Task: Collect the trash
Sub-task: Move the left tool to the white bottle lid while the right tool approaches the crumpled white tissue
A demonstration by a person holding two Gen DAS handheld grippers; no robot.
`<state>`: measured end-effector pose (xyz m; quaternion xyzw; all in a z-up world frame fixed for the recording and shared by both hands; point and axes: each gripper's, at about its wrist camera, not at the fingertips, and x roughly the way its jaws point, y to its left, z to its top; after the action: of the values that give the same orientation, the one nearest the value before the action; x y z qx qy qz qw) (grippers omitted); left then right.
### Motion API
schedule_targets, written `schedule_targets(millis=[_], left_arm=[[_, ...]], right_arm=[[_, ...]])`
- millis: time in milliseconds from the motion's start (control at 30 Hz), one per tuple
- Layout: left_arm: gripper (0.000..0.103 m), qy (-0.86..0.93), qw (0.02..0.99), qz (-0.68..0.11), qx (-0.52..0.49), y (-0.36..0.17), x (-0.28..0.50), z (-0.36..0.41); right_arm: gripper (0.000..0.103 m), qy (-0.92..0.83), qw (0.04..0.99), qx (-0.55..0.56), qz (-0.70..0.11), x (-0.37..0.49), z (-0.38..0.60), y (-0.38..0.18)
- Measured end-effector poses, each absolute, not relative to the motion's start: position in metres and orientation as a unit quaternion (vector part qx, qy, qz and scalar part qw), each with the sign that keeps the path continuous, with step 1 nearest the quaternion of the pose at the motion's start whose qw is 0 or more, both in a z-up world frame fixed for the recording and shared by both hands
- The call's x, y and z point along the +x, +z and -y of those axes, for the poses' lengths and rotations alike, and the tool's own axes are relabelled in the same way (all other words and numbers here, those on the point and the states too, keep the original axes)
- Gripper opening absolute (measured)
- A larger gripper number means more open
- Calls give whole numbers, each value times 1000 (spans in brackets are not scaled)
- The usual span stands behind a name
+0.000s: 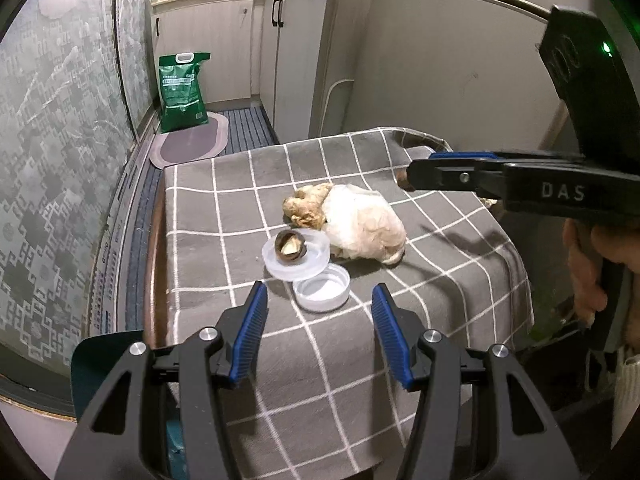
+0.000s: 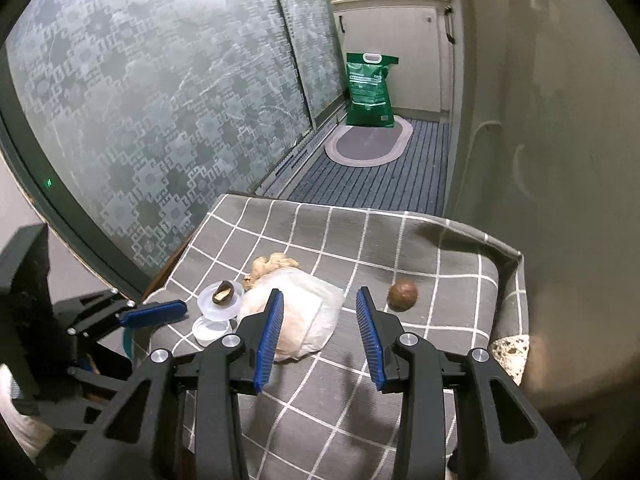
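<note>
A small table under a grey checked cloth (image 1: 224,208) (image 2: 440,264) holds trash. A crumpled plastic bag of peelings (image 1: 360,224) (image 2: 296,312) lies in the middle. Left of it a clear lid (image 1: 296,254) (image 2: 222,300) carries a brown shell piece (image 1: 291,243) (image 2: 222,292). A white cap (image 1: 322,286) (image 2: 210,330) lies beside it. A brown round nut (image 2: 403,295) sits to the right. My left gripper (image 1: 320,316) is open, just before the white cap. My right gripper (image 2: 320,320) is open, above the bag's right edge; it also shows in the left wrist view (image 1: 412,176).
Frosted patterned sliding doors (image 1: 60,160) (image 2: 160,100) run along the left. A green sack (image 1: 182,88) (image 2: 370,90) and oval mat (image 1: 192,144) (image 2: 368,144) lie on the striped floor. White cabinets (image 1: 288,60) stand behind; a teal bin (image 1: 108,360) sits by the table.
</note>
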<state>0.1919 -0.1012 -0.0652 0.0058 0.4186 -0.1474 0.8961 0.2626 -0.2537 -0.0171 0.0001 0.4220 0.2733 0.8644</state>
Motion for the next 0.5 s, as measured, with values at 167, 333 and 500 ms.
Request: schedule_targets(millis=[167,333,500], left_arm=[[48,-145,893,-425,3,-69,199,106],[33,-143,893,-426,7,-70,201,110],[32,-144,894,-425,8,-70,200,111]], right_arm=[[38,295,851,31,-434,267,259,-23],[38,304,844,26,-442,267,254,-26],[33,308,838,20,-450,268,247,-32]])
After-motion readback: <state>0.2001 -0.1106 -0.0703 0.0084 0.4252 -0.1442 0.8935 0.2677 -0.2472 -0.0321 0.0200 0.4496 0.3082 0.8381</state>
